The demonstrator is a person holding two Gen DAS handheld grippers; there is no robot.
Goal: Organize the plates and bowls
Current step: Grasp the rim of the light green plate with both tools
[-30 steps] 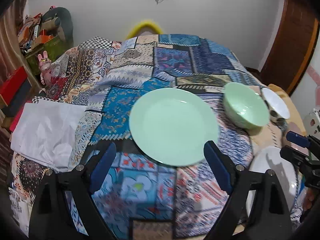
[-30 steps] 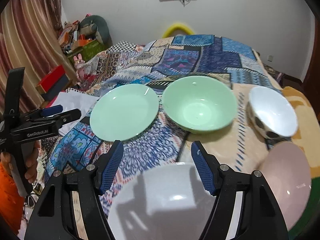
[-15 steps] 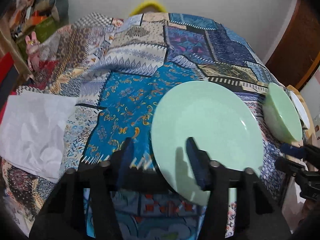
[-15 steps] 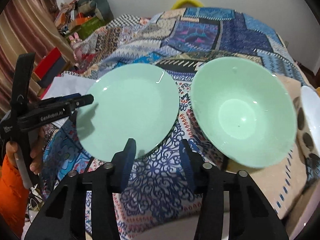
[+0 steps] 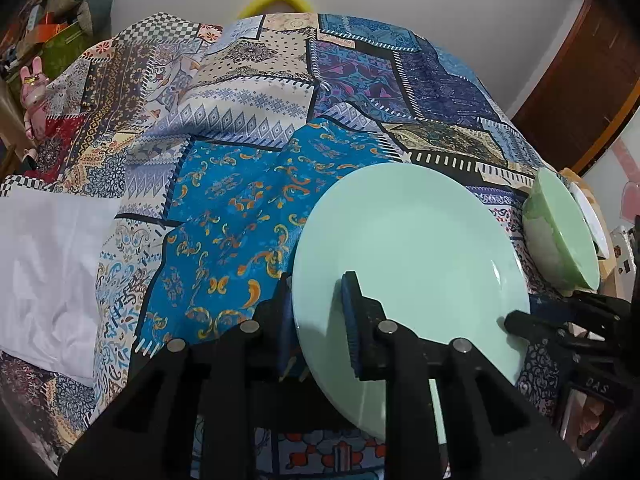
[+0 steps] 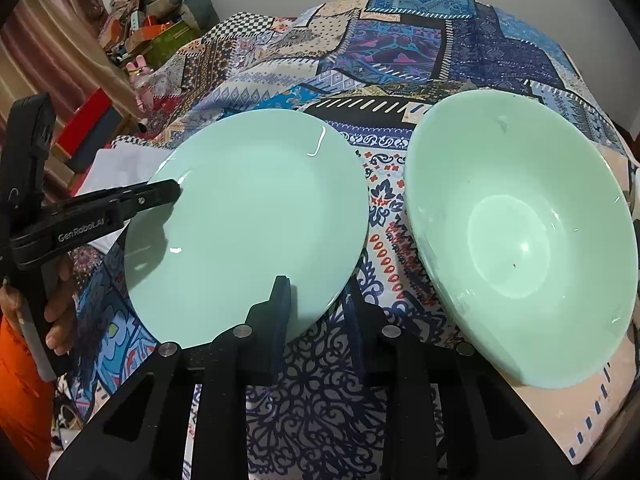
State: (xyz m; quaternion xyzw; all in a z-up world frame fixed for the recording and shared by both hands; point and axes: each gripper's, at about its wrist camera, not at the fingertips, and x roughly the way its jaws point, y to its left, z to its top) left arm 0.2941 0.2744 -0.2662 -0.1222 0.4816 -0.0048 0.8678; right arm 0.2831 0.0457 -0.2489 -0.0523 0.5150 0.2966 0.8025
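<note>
A green plate (image 5: 408,256) lies on a bed covered with a patchwork blanket (image 5: 240,208) of many colours. Both claws are on this one plate. The left claw (image 5: 316,316) has the plate's rim on its left side between its two fingers, one finger on top of the plate and one under it, and the fingers are closing in on the rim and pinching it. In the right wrist view you can see this claw reaching in from the left, held by a hand (image 6: 60,300) with an orange sleeve (image 6: 16,392) below it. The right claw (image 6: 316,312) has the plate's near edge between its fingers, one on top and one under, and its fingers are also closing on the rim. Just to the right of the plate sits a green bowl (image 6: 520,232), close to the plate but not touching it. In the left wrist view a white bowl (image 5: 590,212) peeks out behind the green bowl. A white cloth (image 5: 44,280) lies at the left side of the blanket, well apart from the plate.
</note>
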